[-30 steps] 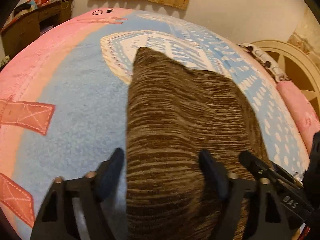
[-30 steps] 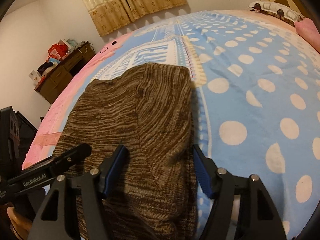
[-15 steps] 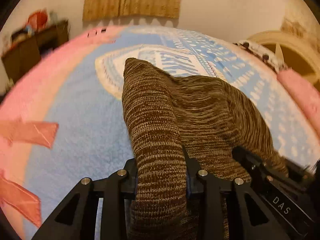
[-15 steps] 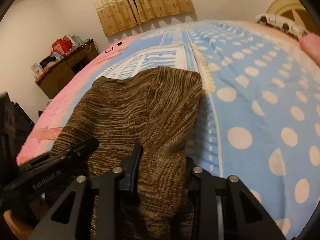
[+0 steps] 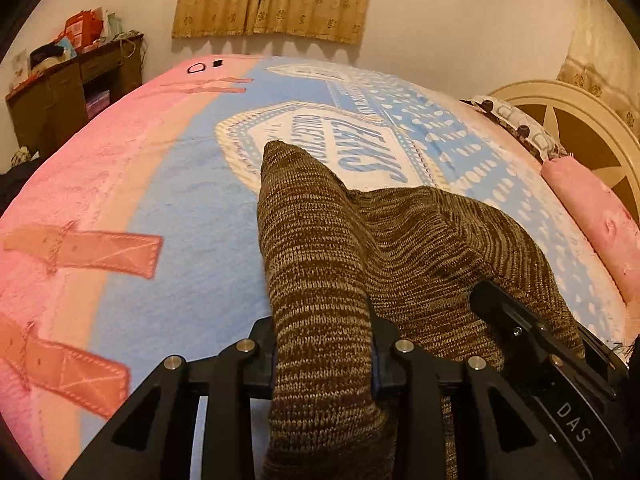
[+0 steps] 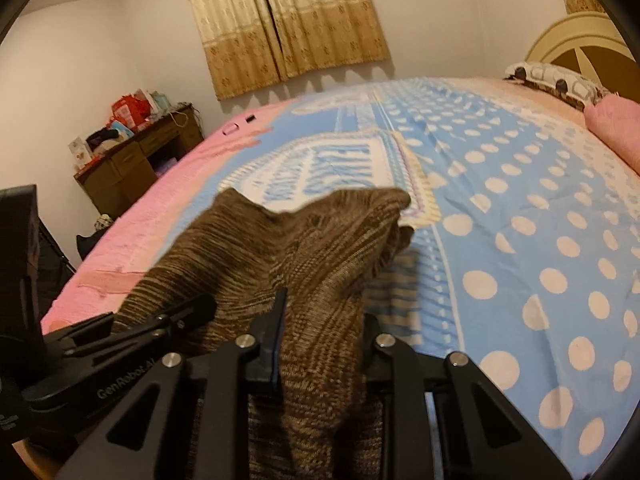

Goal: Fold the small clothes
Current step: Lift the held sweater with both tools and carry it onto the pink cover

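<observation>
Brown knit garment [image 5: 400, 248], near edge cut off, pinched in left hand-held gripper [image 5: 324, 356] and closing right hand-held gripper [image 6: 320, 344].

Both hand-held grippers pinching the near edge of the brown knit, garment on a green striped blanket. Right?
Not quite. The blanket is blue with white polka dots and a pink border, not green striped; the right wrist view shows it. The rest holds: the left hand-held gripper and right hand-held gripper each pinch the brown knit garment at its near edge.
</observation>
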`<state>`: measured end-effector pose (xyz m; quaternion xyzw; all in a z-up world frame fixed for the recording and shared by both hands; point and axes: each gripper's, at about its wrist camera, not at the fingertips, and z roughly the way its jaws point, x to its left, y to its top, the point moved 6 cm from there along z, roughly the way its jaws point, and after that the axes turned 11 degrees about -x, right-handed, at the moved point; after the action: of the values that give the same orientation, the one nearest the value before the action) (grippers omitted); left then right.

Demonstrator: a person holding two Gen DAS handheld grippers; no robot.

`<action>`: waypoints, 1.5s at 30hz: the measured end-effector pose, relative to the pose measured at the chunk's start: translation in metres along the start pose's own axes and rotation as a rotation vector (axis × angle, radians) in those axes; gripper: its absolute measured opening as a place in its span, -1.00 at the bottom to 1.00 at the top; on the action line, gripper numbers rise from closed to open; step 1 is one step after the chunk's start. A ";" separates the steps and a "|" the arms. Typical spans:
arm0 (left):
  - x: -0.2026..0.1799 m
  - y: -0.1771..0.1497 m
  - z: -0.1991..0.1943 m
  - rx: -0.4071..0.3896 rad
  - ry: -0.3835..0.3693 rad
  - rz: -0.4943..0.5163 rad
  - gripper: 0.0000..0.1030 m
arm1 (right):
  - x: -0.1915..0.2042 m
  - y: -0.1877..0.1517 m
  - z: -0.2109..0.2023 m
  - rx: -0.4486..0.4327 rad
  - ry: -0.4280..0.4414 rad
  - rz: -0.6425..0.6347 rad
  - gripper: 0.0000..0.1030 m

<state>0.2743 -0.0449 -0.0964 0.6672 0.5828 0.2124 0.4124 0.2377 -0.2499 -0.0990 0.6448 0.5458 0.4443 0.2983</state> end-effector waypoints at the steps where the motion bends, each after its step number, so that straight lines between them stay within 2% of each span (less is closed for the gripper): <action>1: 0.004 -0.001 -0.003 0.000 0.004 -0.006 -0.39 | 0.007 0.000 -0.003 -0.004 0.009 -0.006 -0.48; 6: 0.028 -0.006 -0.018 0.000 0.036 -0.024 -0.39 | 0.031 -0.004 -0.001 0.006 0.041 -0.018 -0.49; 15: 0.063 -0.004 -0.049 -0.047 0.098 -0.012 -0.39 | 0.072 -0.011 -0.004 0.000 0.096 -0.039 -0.49; 22: 0.105 0.002 -0.071 -0.080 0.154 -0.049 -0.39 | 0.116 -0.009 0.001 -0.012 0.156 -0.078 -0.49; 33: 0.202 0.004 -0.111 -0.129 0.330 -0.111 -0.38 | 0.202 -0.020 0.026 0.008 0.308 -0.117 -0.49; 39: 0.253 0.003 -0.130 -0.164 0.476 -0.087 -0.38 | 0.256 -0.031 0.045 0.016 0.416 -0.131 -0.49; 42: 0.279 -0.009 -0.122 -0.140 0.536 -0.091 -0.38 | 0.281 -0.047 0.066 0.038 0.447 -0.154 -0.49; 45: 0.304 -0.029 -0.104 -0.075 0.529 -0.173 -0.34 | 0.293 -0.068 0.090 0.107 0.447 -0.176 -0.49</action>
<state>0.2470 0.2753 -0.1204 0.5206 0.7167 0.3646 0.2870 0.2910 0.0586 -0.1242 0.4952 0.6750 0.5188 0.1731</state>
